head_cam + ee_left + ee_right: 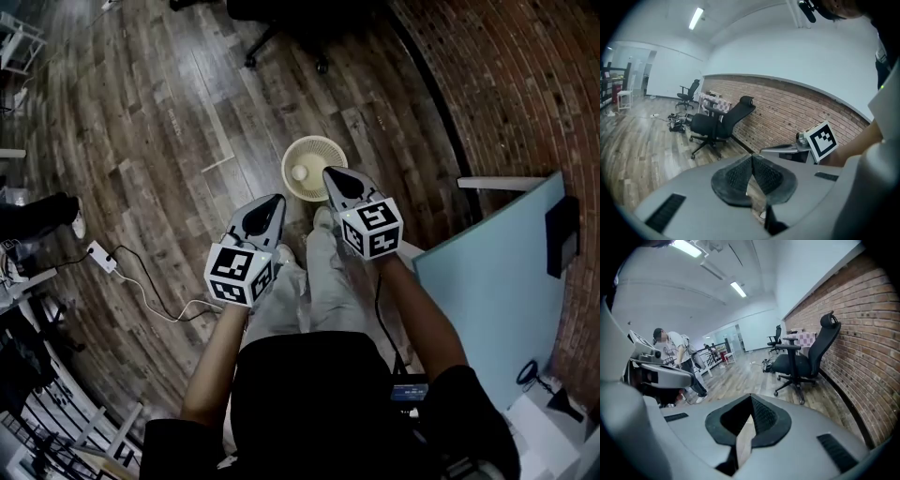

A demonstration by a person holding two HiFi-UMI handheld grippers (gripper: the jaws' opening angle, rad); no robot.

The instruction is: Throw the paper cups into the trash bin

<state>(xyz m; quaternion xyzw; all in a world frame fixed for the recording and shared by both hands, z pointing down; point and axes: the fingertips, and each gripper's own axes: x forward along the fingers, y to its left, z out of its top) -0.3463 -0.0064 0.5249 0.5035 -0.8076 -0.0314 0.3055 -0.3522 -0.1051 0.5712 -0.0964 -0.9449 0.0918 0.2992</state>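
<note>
Above the trash bin (314, 140), left tool (276, 200) clenched empty, right tool (329, 172) clenched empty.

The trash bin (307, 144) was round and cream-coloured, with a slatted wall and an open top, and stood upright on the wooden floor (169, 112). A single white paper cup (298, 172) sat inside it, toward the left of its bottom.
</note>
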